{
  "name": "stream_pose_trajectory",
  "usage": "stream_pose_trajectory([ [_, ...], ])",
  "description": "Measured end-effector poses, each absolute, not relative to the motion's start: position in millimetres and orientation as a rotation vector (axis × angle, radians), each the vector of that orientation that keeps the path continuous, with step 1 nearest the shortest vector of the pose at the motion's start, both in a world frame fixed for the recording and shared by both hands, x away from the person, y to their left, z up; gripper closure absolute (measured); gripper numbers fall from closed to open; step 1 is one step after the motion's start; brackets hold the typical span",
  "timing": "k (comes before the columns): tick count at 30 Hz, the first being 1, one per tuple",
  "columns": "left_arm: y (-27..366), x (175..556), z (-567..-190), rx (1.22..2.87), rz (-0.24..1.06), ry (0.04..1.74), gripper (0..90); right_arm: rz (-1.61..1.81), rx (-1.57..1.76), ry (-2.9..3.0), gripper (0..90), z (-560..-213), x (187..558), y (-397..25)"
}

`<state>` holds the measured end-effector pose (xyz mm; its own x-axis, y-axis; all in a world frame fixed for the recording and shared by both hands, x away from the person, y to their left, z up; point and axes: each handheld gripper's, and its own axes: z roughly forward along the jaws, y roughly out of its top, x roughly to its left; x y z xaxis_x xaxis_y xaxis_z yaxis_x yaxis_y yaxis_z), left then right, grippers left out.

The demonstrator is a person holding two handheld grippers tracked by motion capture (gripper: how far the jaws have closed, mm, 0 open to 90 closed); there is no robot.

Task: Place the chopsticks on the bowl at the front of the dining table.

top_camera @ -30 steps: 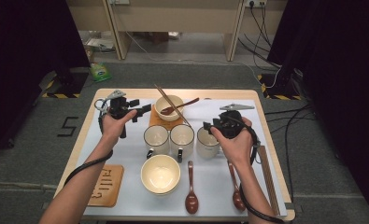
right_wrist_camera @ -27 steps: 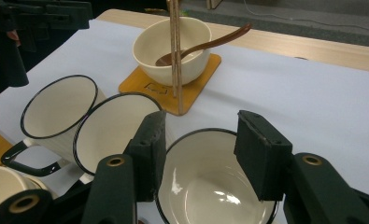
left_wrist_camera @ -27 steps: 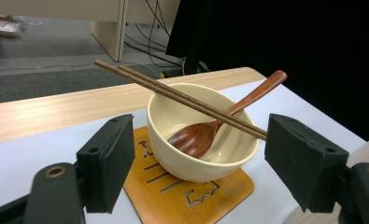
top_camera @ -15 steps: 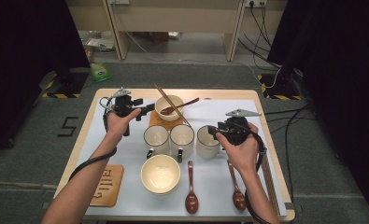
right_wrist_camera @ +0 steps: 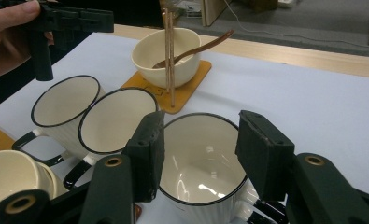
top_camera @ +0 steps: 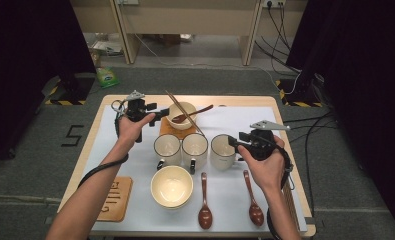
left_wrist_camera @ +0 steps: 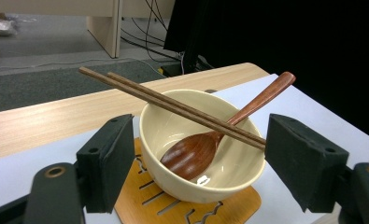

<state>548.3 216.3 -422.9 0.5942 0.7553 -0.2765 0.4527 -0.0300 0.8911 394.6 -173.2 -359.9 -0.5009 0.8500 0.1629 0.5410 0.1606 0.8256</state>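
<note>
While my left gripper [left_wrist_camera: 196, 158] holds its fingers spread around the bowl [left_wrist_camera: 202, 144] on the trivet [left_wrist_camera: 229, 210] at the desk's [top_camera: 245, 120] back, chopsticks [left_wrist_camera: 173, 106] and spoon [left_wrist_camera: 210, 142] rest in it; my right gripper [right_wrist_camera: 198, 151], fingers spread too, straddles the rightmost mug [right_wrist_camera: 201, 182]

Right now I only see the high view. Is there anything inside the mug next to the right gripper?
Observer: No, the right gripper view shows that mug empty and white inside.
Operator: Is the right gripper open?
Observer: Yes, it is open, with one jaw on each side of the mug's near rim.
Operator: Any food in the bowl by the left gripper?
Observer: None; the cream bowl holds just a wooden spoon, head down inside.
</note>
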Motion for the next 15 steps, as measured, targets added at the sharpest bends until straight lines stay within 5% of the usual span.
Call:
stream_pose_trajectory([
  [15, 197, 559, -423, 1.693, 0.314, 0.991, 24.1, 1.273, 1.343, 2.098, 51.3, -363, 390, -179],
])
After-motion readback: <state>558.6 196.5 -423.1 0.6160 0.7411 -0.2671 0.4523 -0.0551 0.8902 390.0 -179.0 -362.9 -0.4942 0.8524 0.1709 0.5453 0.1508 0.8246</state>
